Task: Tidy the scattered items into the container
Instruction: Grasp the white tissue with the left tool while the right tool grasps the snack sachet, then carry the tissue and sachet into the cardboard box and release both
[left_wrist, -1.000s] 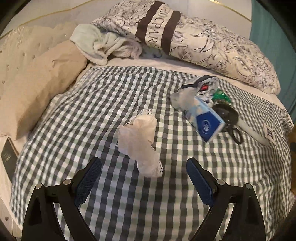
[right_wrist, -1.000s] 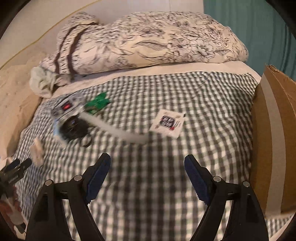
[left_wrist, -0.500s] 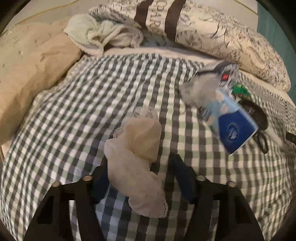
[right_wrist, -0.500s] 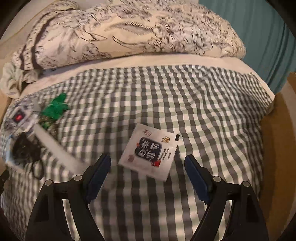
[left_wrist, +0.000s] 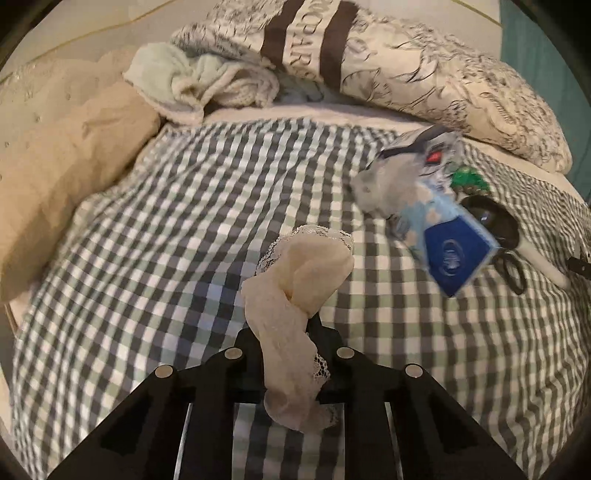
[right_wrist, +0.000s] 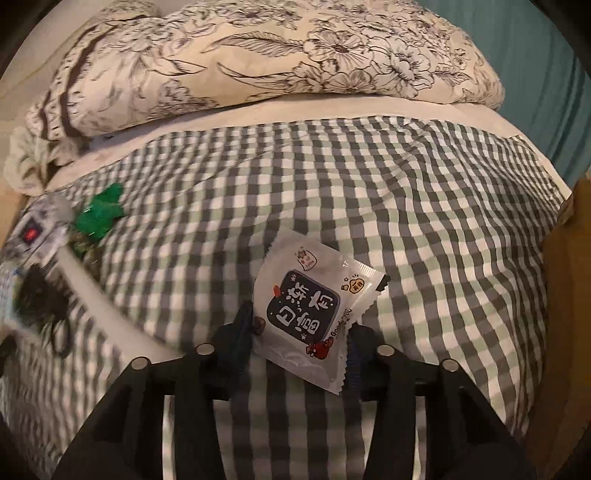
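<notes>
The left gripper (left_wrist: 286, 328) has its jaws squeezed tight on a lacy cream sock (left_wrist: 295, 291) over the checked bed (left_wrist: 147, 240). The right gripper (right_wrist: 299, 332) has its jaws closing, with a white snack packet (right_wrist: 310, 306) between them, lying on the bed. A blue tissue pack (left_wrist: 447, 243) lies near the sock. The cardboard box (right_wrist: 557, 266) stands at the right edge.

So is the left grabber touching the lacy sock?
Touching. The left wrist view shows the left gripper shut on the lacy sock, its cloth pinched between the black fingers.
</notes>
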